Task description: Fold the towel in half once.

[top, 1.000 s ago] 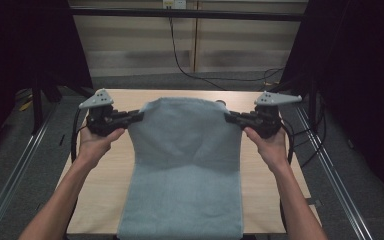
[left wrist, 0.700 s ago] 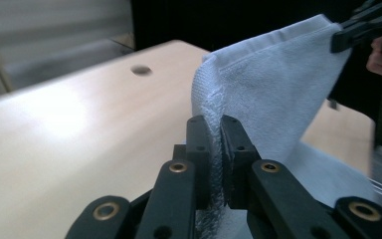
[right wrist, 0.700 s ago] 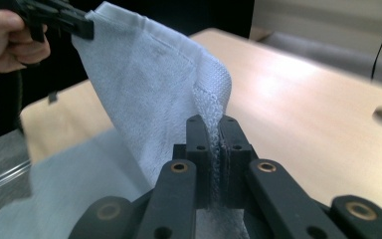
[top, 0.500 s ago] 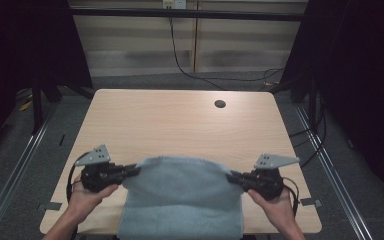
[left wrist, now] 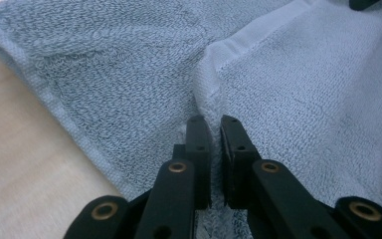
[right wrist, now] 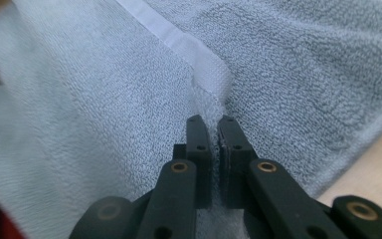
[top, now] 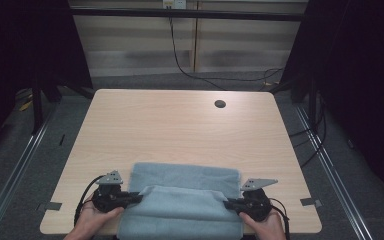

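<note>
Left gripper (left wrist: 211, 124): jaws nearly closed, a thin fold of the towel (top: 182, 187) pinched between them at the hemmed corner. Right gripper (right wrist: 210, 124): jaws likewise pinched together on the opposite corner, just below the white hem band. Each corner is gripped at the edge, presumably so that the cloth can be kept taut between the two hands and laid flat without bunching.

In the high view, the left gripper (top: 132, 198) is seen at about 7 o'clock on the bench (top: 180, 125), the right gripper (top: 232, 203) at about 5 o'clock, both held low with jaws pointing inward toward each other. The held edge is folded over the towel's lower layer, its hem lying short of the far edge at 12 o'clock, so a strip of the lower layer is left exposed. The near part hangs over the bench edge at 6 o'clock.

Judgement: a fold in half is being laid down; release appears not yet made. A small dark hole (top: 220, 104) is noted at about 1 o'clock, well apart.
</note>
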The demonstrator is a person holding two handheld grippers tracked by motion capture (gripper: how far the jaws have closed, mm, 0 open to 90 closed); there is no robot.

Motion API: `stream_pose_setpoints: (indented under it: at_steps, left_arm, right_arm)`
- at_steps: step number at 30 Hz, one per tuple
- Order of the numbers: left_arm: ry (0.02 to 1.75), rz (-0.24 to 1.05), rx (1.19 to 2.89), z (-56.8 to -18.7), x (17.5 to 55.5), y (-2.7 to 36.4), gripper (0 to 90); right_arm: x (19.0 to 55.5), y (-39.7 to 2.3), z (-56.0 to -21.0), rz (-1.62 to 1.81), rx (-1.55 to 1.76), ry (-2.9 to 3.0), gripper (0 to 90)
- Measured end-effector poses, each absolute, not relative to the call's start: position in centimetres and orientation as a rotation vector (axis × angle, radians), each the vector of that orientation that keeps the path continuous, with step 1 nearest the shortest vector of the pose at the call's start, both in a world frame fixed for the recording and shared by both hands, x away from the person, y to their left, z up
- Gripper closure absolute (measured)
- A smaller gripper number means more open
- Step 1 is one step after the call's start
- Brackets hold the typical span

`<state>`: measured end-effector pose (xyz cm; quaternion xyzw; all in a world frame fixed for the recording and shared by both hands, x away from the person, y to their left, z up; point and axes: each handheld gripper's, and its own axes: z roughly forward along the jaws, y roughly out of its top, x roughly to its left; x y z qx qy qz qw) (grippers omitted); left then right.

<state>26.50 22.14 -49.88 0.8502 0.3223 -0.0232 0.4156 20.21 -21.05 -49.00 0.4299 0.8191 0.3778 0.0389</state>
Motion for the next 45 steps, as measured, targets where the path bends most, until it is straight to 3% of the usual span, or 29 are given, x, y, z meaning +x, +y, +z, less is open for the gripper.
stream_pose_setpoints:
  at_steps: [4, 17, 27, 45]
  left_arm:
    - [0.842, -0.042, 2.117, -50.0, 28.5, 21.7, 84.5]
    - [0.941, 0.122, 2.1, -50.0, 36.5, 21.0, 84.4]
    - [1.036, 0.163, 2.061, -50.2, 41.0, 20.4, 84.5]
    - [1.11, 0.224, 2.021, -50.4, 45.7, 18.9, 84.4]
  right_arm:
    - [21.9, -20.5, -48.9, 1.078, 1.262, 2.476, 85.8]
    - [32.5, -20.3, -49.1, 1.049, 1.34, 2.443, 86.0]
    - [38.7, -20.1, -49.4, 1.038, 1.385, 2.382, 86.1]
    - [42.9, -20.0, -50.1, 1.034, 1.464, 2.197, 86.4]
